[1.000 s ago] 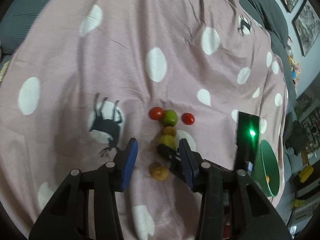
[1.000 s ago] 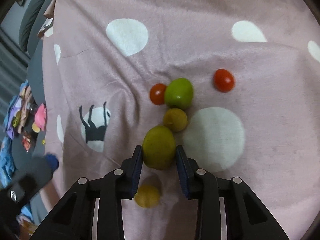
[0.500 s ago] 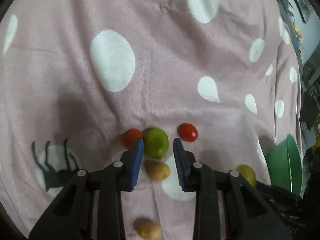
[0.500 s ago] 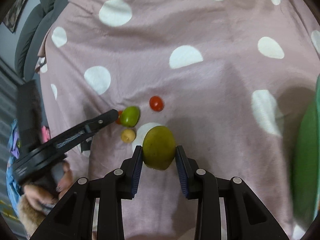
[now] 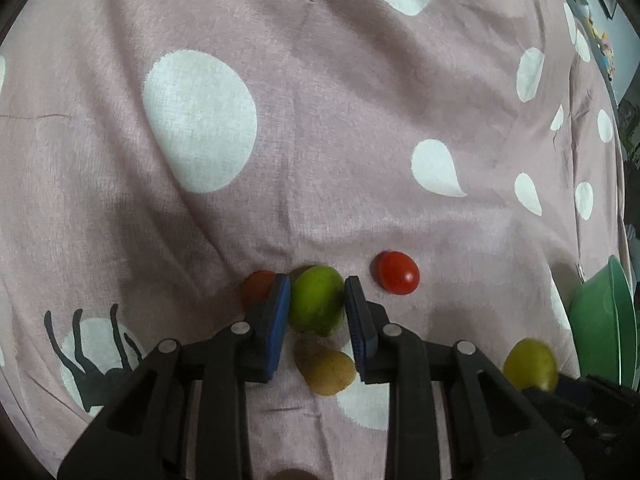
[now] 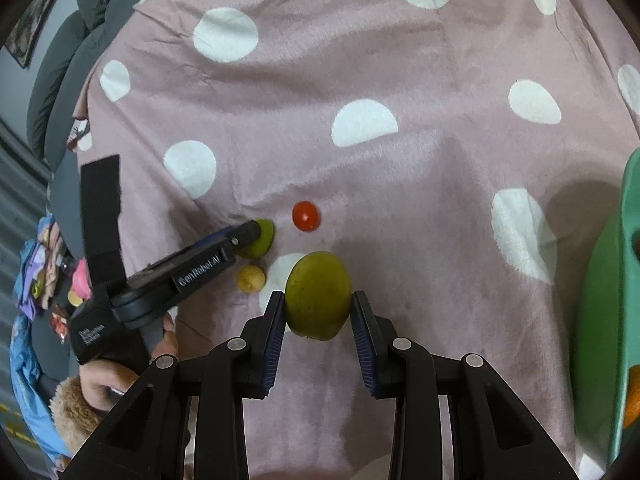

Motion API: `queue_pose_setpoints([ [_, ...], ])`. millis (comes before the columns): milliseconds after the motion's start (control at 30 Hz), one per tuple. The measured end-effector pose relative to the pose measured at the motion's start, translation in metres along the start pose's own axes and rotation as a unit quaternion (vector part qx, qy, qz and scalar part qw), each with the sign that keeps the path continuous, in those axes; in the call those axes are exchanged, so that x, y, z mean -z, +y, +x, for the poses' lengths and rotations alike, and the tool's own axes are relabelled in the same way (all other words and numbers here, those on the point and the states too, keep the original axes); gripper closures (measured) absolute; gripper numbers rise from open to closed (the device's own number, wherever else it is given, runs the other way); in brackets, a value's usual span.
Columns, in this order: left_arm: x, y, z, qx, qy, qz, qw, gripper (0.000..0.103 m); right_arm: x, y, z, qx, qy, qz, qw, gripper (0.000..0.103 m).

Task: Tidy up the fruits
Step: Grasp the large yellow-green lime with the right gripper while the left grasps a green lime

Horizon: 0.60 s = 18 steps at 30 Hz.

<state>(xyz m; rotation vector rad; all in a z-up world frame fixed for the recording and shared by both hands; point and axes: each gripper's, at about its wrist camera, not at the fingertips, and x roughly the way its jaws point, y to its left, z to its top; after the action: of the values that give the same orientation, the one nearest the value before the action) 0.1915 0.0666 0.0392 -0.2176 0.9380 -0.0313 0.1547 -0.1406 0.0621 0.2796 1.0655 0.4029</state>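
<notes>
My right gripper is shut on a yellow-green mango and holds it above the pink spotted blanket; the mango also shows in the left wrist view. My left gripper has its pads against both sides of a green lime lying on the blanket; the lime also shows in the right wrist view. A red tomato lies right of the lime. Another tomato is half hidden behind the left finger. A small yellow fruit lies under the gripper.
A green bowl stands at the right edge of the blanket, with an orange fruit in it. The bowl also shows in the left wrist view. Grey cushions lie beyond the blanket's far left edge.
My left gripper has moved forward and closed around the green lime. My right gripper has lifted the mango off the blanket and carried it right, toward the green bowl.
</notes>
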Motion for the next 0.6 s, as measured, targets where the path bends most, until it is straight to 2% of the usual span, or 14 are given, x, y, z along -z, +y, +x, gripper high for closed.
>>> queue_pose_setpoints([
  [300,0.003,-0.011,0.009,-0.006,-0.007,0.012,0.9999,0.071,0.003,0.002,0.017,0.008,0.027,-0.005,1.0,0.069],
  [600,0.008,-0.023,0.012,-0.018,-0.002,0.011,0.9998,0.072,0.004,0.006,0.024,0.006,0.038,-0.01,0.999,0.069],
])
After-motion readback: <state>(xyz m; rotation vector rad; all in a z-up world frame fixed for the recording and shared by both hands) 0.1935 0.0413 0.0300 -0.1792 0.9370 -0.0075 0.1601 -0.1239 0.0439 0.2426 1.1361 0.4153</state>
